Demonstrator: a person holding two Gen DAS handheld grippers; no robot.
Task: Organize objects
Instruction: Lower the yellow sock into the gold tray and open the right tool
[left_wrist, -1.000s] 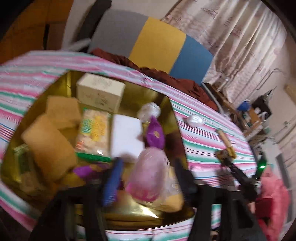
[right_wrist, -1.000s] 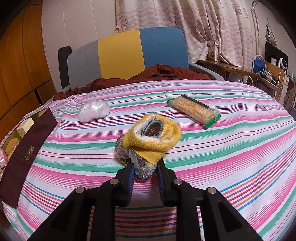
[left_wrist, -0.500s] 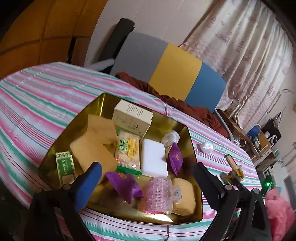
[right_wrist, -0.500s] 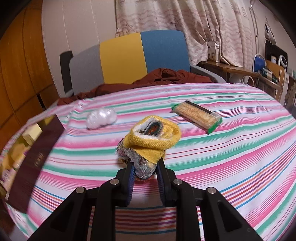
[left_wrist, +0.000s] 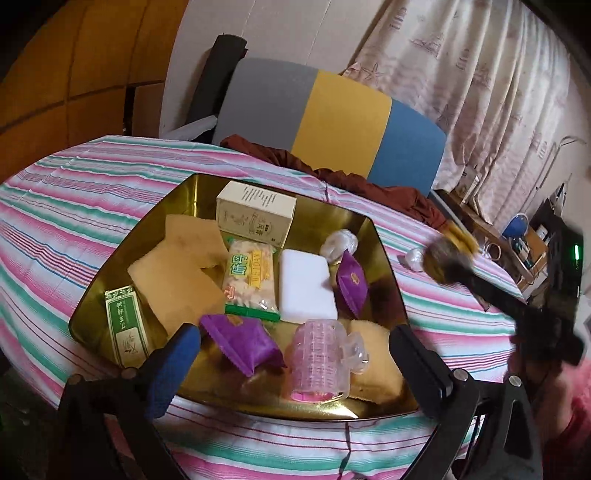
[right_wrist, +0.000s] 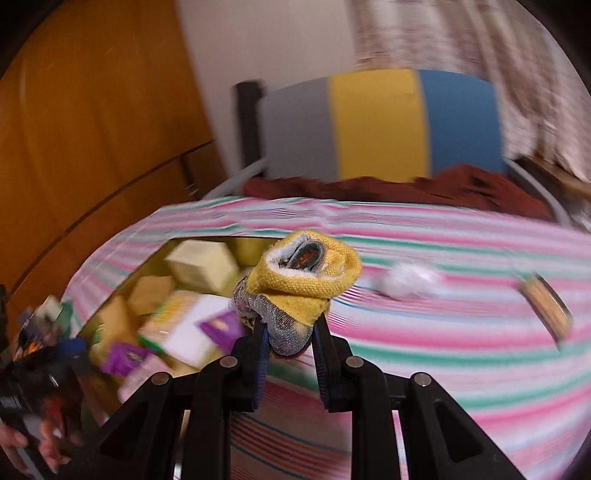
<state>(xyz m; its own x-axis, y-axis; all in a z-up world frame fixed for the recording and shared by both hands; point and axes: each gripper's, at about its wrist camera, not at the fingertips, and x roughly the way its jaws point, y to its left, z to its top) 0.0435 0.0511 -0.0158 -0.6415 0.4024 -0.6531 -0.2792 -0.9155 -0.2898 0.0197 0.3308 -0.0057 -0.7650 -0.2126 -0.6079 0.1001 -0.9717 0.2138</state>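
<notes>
Yellow scrubbing cloth is pinched in the right tongs — carried toward the gold tray at left; left tongs spread, empty.

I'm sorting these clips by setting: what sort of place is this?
Most likely a lived-in room at home, not a lab. A round table under a striped tablecloth carries a gold tray of snacks and sponges; behind it are a tricolour chair and patterned curtains.
</notes>
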